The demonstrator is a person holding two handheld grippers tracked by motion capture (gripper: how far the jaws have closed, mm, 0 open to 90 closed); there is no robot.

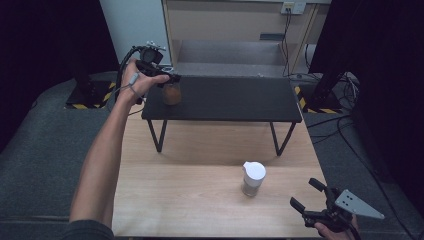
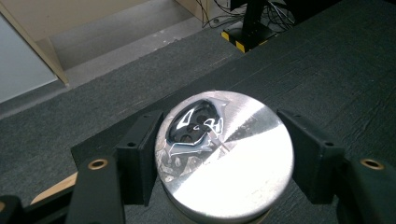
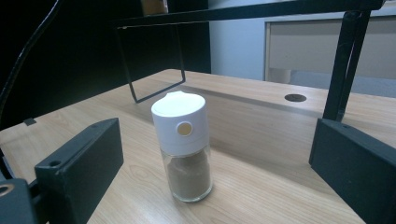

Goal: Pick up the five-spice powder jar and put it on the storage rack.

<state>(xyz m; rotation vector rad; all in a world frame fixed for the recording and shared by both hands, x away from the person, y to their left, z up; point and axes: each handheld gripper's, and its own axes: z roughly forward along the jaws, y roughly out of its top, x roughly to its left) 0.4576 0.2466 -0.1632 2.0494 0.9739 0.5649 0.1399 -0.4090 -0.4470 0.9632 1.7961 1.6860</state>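
Left gripper (image 2: 219, 154): you had the jaws clamped on the jar (image 1: 171, 93), one pad on each side just under its silver lid (image 2: 224, 154). In the high view your left hand (image 1: 137, 80) was reaching over the left end of the black shelf (image 1: 225, 100).

Right gripper (image 1: 309, 195): jaws were spread wide with nothing between them, hanging at the near right corner of the table (image 1: 200, 200).

Where the jar was: upright at the left end of the shelf; whether it had touched down I honestly couldn't tell.

Jar handling: looked like glass with brownish stuff inside and a smooth metal lid, so I'd guess stiff, a bit slippery, breakable, not heavy. A grip around the sides high up, like you had, seemed the safest bet.

Jar axis: long axis ran straight up, lid on top, facing the left gripper's camera.

Shaker (image 3: 183, 144): white cap, clear body with brown powder, standing upright on the table in front of the open right jaws, well apart from the jar. It probably handles the same, and the glass below the cap looked like the spot to grab.
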